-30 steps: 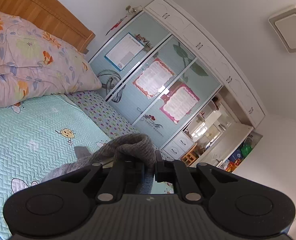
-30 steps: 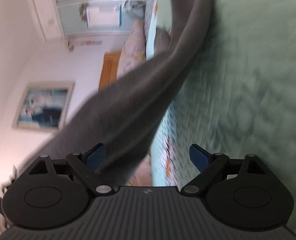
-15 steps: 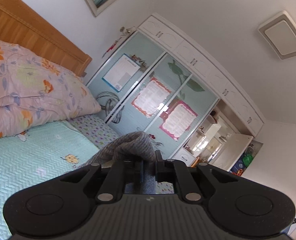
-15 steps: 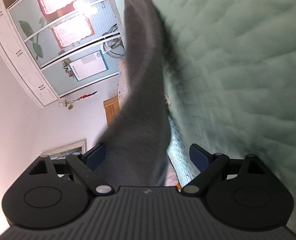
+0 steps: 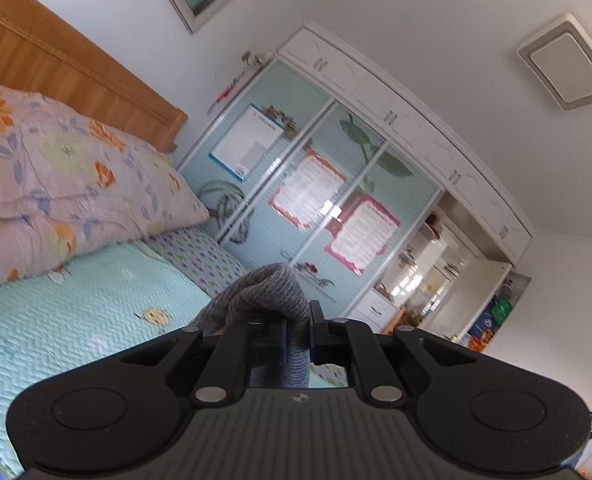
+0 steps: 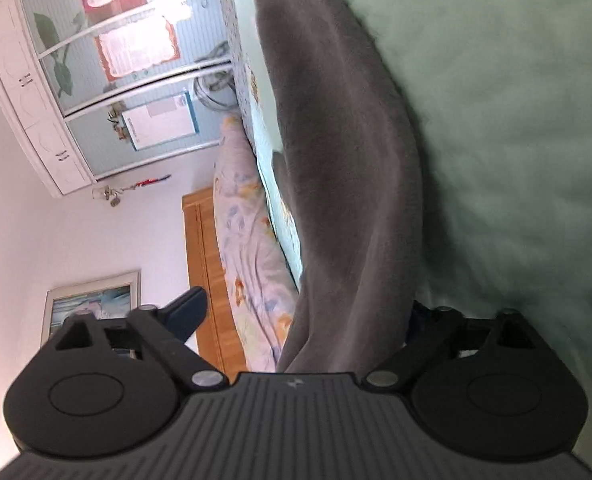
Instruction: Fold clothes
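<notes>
Spanning the two wrist views, a grey knitted garment (image 5: 272, 292) is shown lifted clear of the bed, and the legend runs from the left tool to the right. At left, the wooden headboard (image 5: 68, 68) and the floral pillows (image 5: 68, 184) are seen behind the mint quilted bedspread (image 5: 76, 320); the left gripper (image 5: 296, 338) is clenched on a ribbed bunch of the garment, with cloth humped above the jaws and a short end hanging between them. The pinch is judged to be placed on an edge or corner so that the cloth can be carried and laid over without slipping. Beyond it the sliding-door wardrobe (image 5: 316, 200) fills the far wall. In the right view, the same garment (image 6: 348, 184) is seen as a long band stretching away over the bedspread (image 6: 516, 140). The right gripper (image 6: 308, 316) is spread wide, one blue pad standing apart to the left and the other largely hidden behind the cloth; the band passes between them and is not pinched. The open stance is judged to suit either a grip about to be taken or one just let go; which applies cannot be told. No flat fold is visible.
</notes>
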Available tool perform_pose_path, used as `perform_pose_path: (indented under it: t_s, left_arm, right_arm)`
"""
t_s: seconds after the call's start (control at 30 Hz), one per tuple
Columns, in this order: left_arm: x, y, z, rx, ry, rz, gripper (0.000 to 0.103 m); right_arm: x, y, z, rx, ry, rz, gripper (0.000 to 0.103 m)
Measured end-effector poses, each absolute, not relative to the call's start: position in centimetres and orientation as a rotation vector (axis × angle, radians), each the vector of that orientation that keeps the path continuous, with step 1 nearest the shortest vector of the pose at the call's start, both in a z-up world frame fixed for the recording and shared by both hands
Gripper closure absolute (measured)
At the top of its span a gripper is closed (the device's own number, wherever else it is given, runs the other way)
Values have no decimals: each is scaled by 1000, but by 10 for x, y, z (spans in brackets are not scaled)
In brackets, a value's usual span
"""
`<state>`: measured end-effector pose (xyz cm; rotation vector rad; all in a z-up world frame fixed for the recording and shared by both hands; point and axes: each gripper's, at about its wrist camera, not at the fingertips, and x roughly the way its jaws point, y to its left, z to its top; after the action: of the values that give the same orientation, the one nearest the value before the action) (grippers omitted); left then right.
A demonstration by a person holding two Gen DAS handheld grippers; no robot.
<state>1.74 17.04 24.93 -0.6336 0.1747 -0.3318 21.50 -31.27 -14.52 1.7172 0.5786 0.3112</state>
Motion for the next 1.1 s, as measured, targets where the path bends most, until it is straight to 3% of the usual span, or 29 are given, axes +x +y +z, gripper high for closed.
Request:
perform_pose_path:
  t_s: [0.03,0.07,0.1,0.2,0.27,0.5,0.6,0.73,1.03,1.07,1.1]
  left_arm:
    - [18,175,250,-633,166,-308,94]
    - [22,173,263,-605,142,-297,94]
    - [26,170,277,-575,118,-286,95]
    - [37,160,317,-484,46,-253,95]
    - [45,154,344,-424,-3,-231,101]
    - [56,94,454,-314,-34,-296,97]
    - [36,83,406,-284,10,-317,83]
    - [44,104,294,-346,272,-266,83]
    - [100,189,49,-567,822,-12,84]
    - [111,195,42,-585,832,8,83]
    - [123,198,42,-608,834,19,75]
  right_arm:
    - [221,-315,-143,1694,571,323,55]
    - [225,-318,-136,1653,576,331,92]
    - [230,-322,-130,1618,578,338,94]
    - [239,-331,-104,1555,565,348,94]
    - [244,-334,-88,1522,577,342,94]
    - [241,-324,-67,1575,617,388,94]
    - [236,-325,-59,1495,643,355,88]
    - [220,-338,-70,1407,692,280,76]
    - [184,-347,-92,1400,707,280,61]
    - [183,-345,-92,1397,706,279,59]
    - [182,-344,-92,1397,706,275,58]
